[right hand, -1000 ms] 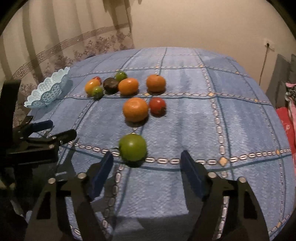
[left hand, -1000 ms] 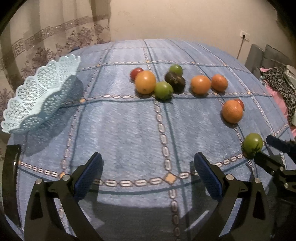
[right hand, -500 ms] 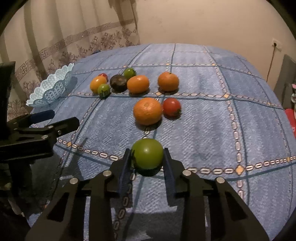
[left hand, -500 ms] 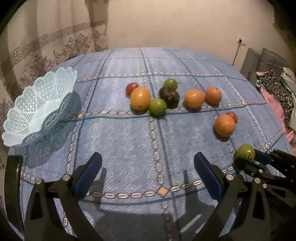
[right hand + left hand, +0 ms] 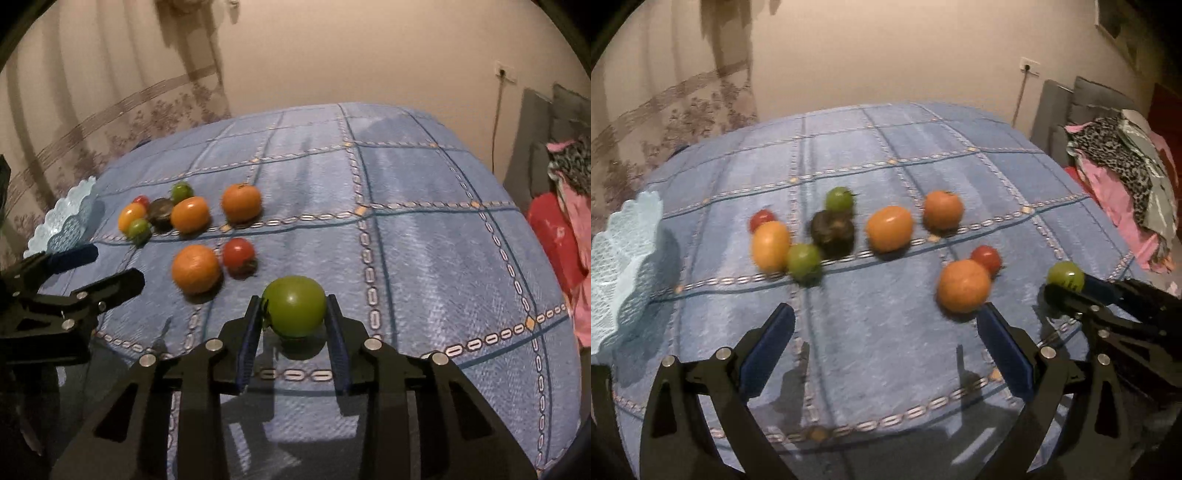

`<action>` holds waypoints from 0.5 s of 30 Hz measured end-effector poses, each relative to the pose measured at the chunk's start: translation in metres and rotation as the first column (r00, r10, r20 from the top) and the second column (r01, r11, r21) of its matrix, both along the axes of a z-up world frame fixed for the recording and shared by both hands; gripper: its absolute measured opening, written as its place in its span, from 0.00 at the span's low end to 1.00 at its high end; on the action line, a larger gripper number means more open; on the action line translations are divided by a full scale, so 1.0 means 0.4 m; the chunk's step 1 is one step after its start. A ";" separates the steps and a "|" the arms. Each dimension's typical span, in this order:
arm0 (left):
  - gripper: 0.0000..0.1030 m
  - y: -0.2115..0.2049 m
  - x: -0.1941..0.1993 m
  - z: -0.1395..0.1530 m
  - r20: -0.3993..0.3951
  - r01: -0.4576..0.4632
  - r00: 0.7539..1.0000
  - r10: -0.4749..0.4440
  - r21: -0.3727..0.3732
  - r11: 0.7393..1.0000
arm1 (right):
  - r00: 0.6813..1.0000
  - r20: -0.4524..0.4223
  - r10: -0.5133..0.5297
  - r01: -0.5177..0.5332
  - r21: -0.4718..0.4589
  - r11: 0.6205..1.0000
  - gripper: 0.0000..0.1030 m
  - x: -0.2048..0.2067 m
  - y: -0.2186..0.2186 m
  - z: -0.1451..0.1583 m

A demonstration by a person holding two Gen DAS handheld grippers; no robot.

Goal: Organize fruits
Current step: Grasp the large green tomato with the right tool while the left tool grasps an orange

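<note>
My right gripper is shut on a green tomato, held a little above the blue checked cloth; the same green tomato shows at the right of the left wrist view. My left gripper stands open over bare cloth with nothing between its fingers. Ahead of it lie several fruits: an orange with a red tomato behind it, and a cluster with a yellow-orange fruit, a small green one and a dark one. A light blue lace-pattern basket sits at the far left.
The blue cloth covers a rounded table that drops off on all sides. A grey seat with piled clothes stands to the right. Curtains and a wall with a socket are behind.
My right gripper closed on the green tomato and lifted it off the cloth. Both views have risen and pulled back; the left gripper stays open.
</note>
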State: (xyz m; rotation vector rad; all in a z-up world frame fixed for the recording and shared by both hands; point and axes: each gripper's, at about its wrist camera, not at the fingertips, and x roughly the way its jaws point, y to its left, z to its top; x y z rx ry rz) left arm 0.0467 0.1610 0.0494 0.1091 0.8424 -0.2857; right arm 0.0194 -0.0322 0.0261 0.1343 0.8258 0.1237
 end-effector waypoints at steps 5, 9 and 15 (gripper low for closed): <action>0.86 -0.054 0.021 -0.011 -0.011 0.054 0.998 -0.054 0.009 0.999 | 1.000 -0.010 -0.017 0.017 0.023 1.000 0.34 0.009 -0.009 -0.005; 0.78 -0.092 0.034 -0.025 -0.021 0.097 0.995 -0.096 0.014 0.995 | 1.000 -0.011 -0.021 0.021 0.022 1.000 0.34 0.007 -0.010 -0.010; 0.52 -0.110 0.054 -0.055 -0.062 0.142 0.988 -0.143 -0.019 0.990 | 0.999 -0.020 -0.031 0.032 0.026 0.999 0.34 0.009 -0.014 -0.016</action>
